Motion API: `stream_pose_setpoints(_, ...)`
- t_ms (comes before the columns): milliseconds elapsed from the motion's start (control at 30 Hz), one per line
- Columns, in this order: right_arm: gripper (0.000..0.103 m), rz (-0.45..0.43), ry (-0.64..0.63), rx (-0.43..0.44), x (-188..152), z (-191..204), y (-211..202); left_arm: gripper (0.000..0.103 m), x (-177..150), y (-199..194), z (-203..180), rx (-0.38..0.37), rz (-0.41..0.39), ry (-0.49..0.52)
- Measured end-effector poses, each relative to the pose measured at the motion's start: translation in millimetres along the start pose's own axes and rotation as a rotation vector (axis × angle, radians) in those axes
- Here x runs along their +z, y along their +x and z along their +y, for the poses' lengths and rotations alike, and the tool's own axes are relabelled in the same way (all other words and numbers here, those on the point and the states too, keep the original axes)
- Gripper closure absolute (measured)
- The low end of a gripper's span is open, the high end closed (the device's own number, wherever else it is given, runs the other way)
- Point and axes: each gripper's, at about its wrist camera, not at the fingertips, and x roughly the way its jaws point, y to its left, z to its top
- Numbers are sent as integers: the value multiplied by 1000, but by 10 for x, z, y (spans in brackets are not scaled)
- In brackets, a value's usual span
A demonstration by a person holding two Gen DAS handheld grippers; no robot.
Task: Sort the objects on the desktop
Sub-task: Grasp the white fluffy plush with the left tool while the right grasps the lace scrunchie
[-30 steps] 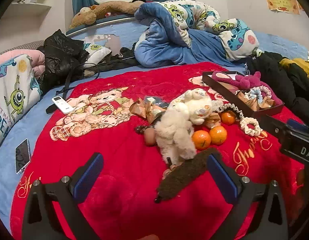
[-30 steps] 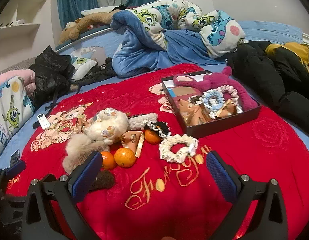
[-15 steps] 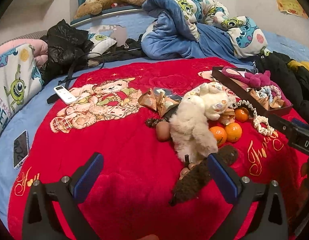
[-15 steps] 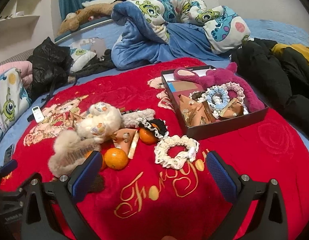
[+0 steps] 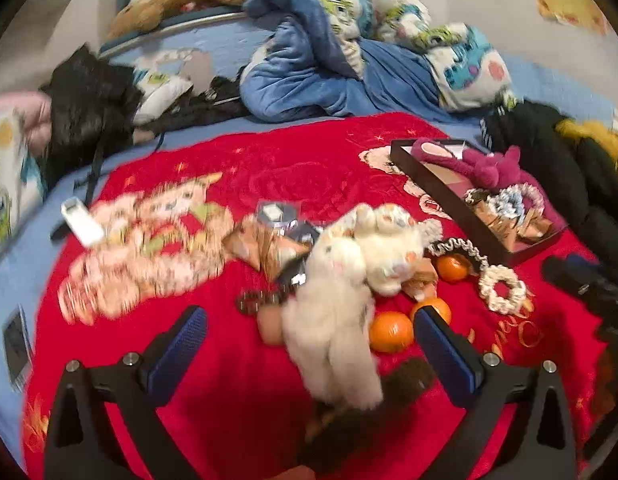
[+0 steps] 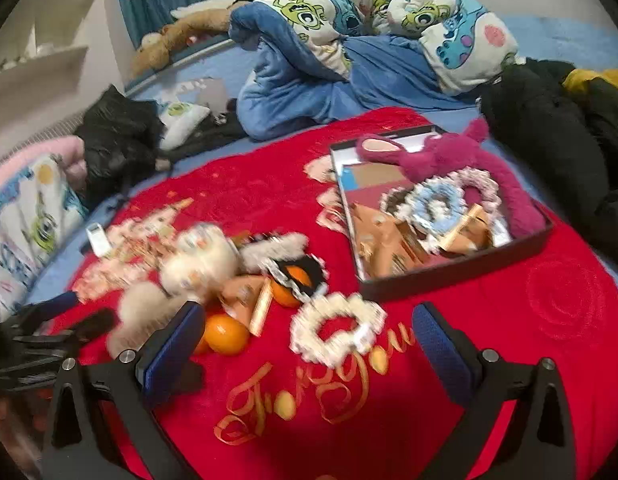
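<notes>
On the red blanket (image 5: 269, 172) lies a pile: a white plush toy (image 5: 349, 280), oranges (image 5: 390, 331), an egg (image 5: 269, 322), a brown fuzzy piece (image 5: 373, 412), snack packets (image 5: 265, 246) and a white scrunchie (image 5: 502, 289). My left gripper (image 5: 309, 344) is open, its jaws either side of the plush. My right gripper (image 6: 305, 344) is open just before the white scrunchie (image 6: 337, 330), with oranges (image 6: 225, 334) by its left finger. A dark box (image 6: 449, 276) holds scrunchies, packets and a magenta plush (image 6: 449, 152).
A white remote (image 5: 81, 222) and a phone (image 5: 16, 346) lie at the left. Black clothes (image 6: 549, 120) lie beyond the box on the right, a black bag (image 5: 89, 108) at the back left, and a blue quilt (image 6: 329, 60) behind.
Both grippers have moved forward and lower toward the pile. The plush now sits between the left jaws, and the white scrunchie is nearer the right jaws. Both stay open.
</notes>
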Motion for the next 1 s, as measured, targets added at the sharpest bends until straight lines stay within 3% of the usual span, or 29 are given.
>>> stream_pose_setpoints(133, 0, 12, 56, 41, 126, -80, 109, 0, 86, 181, -37, 80, 25, 18)
stream_pose_setpoints(267, 0, 56, 80, 18, 41, -198, 269, 0, -15, 274, 6, 55, 43, 14)
stream_pose_setpoints(333, 9, 66, 67, -21, 25, -196, 315, 0, -55, 272, 7, 61, 25, 38)
stream_pose_setpoints(500, 15, 106, 64, -125, -97, -259, 436, 0, -188, 329, 27, 74, 26, 59)
stream_pose_setpoints(633, 33, 159, 102, -180, -171, -383, 579, 0, -237, 434, 63, 59, 56, 44)
stream_pose_setpoints(767, 34, 188, 96, -195, -218, -427, 662, 0, -276, 586, 42, 60, 101, 54)
stream_pose_setpoints(1000, 55, 196, 97, -225, -230, -413, 623, 4, -278, 673, 209, 11, 127, -69)
